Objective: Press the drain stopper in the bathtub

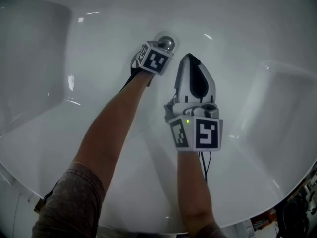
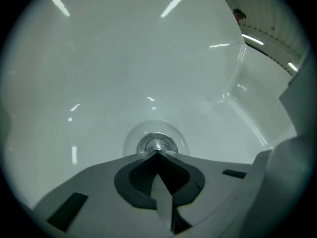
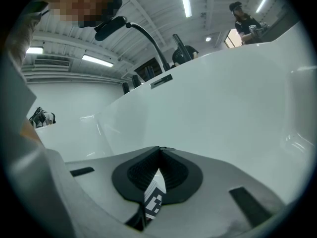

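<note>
The round chrome drain stopper (image 1: 167, 43) sits in the floor of the white bathtub (image 1: 99, 43). My left gripper (image 1: 159, 52) reaches down to it, its marker cube hiding the jaws in the head view. In the left gripper view the left gripper (image 2: 157, 153) is shut, and its joined tips sit at the near edge of the stopper (image 2: 157, 145); whether they touch it I cannot tell. My right gripper (image 1: 190, 58) hangs to the right of the stopper, apart from it. Its jaws are shut on nothing (image 3: 159, 149) and face the tub wall (image 3: 237, 98).
The tub's curved walls rise on every side, with a stepped corner (image 1: 270, 83) at the right. A dark faucet arm (image 3: 143, 33) stands over the rim (image 3: 163, 78). A person (image 3: 243, 15) stands beyond the rim at the far right. A cable (image 1: 204, 161) trails along my right forearm.
</note>
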A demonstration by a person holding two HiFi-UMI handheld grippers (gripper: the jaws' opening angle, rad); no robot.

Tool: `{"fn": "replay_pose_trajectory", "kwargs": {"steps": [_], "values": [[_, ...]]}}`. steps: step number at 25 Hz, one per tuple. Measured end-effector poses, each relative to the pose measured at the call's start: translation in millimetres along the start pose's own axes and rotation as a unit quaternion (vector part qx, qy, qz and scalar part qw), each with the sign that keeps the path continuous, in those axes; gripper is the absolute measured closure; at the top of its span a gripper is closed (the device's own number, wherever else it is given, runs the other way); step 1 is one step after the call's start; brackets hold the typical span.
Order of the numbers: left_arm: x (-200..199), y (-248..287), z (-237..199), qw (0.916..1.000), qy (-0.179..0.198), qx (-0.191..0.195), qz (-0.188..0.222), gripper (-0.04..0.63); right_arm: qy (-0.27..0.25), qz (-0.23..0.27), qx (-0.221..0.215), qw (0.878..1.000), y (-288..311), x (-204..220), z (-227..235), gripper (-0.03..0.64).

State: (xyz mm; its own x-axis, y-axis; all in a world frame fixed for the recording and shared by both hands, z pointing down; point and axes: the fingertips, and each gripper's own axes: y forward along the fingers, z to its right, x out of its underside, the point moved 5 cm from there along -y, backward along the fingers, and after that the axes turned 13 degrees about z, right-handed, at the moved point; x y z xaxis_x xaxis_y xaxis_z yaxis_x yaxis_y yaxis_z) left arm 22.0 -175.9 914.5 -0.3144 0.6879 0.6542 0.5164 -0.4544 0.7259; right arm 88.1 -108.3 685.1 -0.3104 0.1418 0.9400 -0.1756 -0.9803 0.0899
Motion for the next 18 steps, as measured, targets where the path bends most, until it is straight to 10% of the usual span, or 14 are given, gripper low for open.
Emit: {"fn": "replay_pose_trajectory", "kwargs": {"steps": [18], "values": [[-4.1,4.1,-2.5,0.9995,-0.011,-0.008,-0.028,0.592,0.003,-0.014,0.007,1.0,-1.2,6.4,3.1,0.614]]}}
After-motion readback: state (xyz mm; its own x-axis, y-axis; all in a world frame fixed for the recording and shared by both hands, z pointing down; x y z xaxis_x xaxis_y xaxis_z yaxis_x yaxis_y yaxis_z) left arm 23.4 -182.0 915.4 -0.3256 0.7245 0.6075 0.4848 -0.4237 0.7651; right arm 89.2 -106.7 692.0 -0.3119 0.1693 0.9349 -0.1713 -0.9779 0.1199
